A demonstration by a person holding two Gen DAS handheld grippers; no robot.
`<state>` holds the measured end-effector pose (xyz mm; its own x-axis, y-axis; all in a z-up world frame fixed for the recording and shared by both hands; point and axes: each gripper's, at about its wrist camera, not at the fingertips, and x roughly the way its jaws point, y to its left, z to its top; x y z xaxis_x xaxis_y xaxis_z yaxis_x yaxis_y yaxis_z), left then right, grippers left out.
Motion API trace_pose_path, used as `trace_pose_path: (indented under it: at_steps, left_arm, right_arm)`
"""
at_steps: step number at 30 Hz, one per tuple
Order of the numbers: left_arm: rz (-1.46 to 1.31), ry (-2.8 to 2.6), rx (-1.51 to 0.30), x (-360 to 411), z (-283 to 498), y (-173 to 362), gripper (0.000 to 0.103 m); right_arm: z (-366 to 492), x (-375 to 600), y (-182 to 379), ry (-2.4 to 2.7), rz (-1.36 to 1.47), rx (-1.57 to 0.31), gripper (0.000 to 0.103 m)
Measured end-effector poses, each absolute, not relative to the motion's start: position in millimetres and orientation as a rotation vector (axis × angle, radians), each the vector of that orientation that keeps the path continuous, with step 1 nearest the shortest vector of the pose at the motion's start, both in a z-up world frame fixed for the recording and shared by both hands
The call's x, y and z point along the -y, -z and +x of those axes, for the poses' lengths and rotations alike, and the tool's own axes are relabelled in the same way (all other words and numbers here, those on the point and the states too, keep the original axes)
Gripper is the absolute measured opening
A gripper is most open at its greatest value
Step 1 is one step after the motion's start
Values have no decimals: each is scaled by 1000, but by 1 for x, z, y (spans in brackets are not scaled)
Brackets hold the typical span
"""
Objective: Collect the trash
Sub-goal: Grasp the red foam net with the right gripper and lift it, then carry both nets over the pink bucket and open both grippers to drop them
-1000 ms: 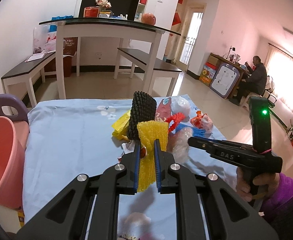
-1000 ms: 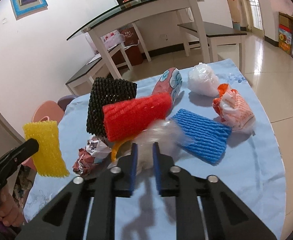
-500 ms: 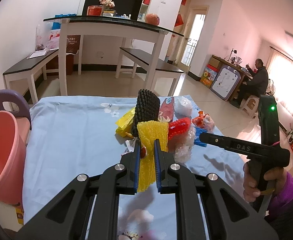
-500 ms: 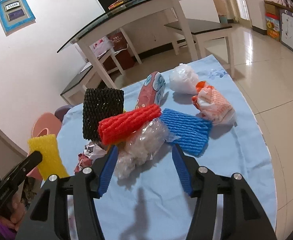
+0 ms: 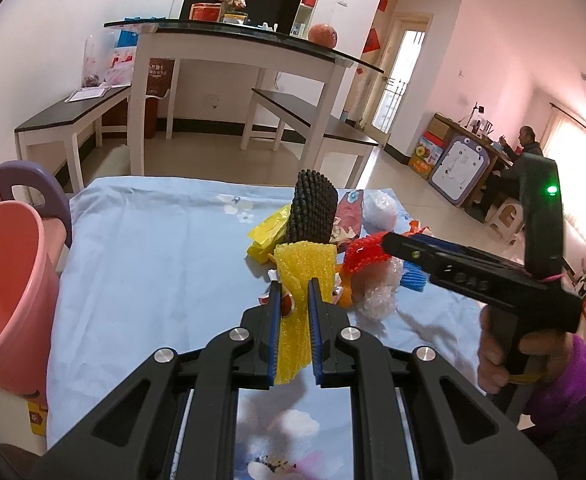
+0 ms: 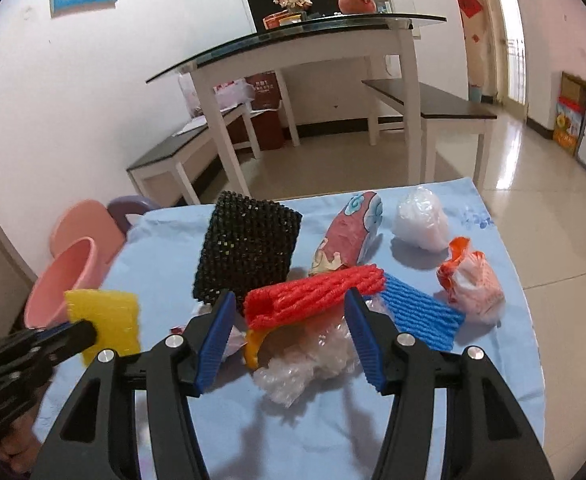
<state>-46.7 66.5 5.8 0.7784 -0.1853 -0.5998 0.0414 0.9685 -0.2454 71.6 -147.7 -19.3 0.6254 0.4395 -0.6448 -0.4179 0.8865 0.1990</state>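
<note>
Pale blue floral cloth (image 5: 153, 264) covers the low table where the trash lies heaped, and a pink bucket (image 5: 1, 300) stands at its left edge. Compared with a second ago, the right gripper (image 6: 289, 332) has let go: then its blue pads were pinched on the crinkled clear plastic wrap (image 6: 313, 364), and now its jaws stand wide with nothing pressed between them, the wrap lying loose on the cloth below. A red foam net (image 6: 313, 296) lies just ahead of those open fingers, resting across a blue foam net (image 6: 417, 316). Behind them a black foam net (image 6: 245, 256) stands upright beside a pink snack bag (image 6: 353, 236), a white plastic bag (image 6: 421, 220) and an orange-and-white bag (image 6: 473, 284). The left gripper (image 5: 293, 300) is unchanged, jaws narrow and clamped on a yellow foam net (image 5: 305, 268) raised above the cloth. Beyond are a glass-topped white table (image 6: 313, 36), dark benches, tiled floor, and a seated person (image 5: 521, 160) far off.
</note>
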Motion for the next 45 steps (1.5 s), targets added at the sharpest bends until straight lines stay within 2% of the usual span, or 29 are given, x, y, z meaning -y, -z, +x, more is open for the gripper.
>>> trace_pose_path:
  at_steps: [1,5,8,11,25,37,45]
  left_arm:
    - [-225,121,-668,-68,-48,-6,13]
    - [-238,111,-669,-72,-48,-5,13]
    - [-246,109,-669,-74,-49,-4,13]
    - [-245,111,-667,-74,-49,-4,13]
    - [-275,39,-589,-95,-66,-15,13]
    - [-252,-277,-451,-160,-113,-43,13]
    - [-288,-487,-433,-216,-140,-41,13]
  right_arm:
    - [72,145,21,-484,18,-749,54]
    - [77,144,31,-466,-14,-777,22]
    - [76,147,33,-454,-23,-774,12]
    - [73,153,31,-433,-14,-757,5]
    - [43,153,-25,-537,67,-588,5]
    - [25,41,-54,-834,14,-564,5]
    - [7,-54,-59,-1011,-32,-585,5]
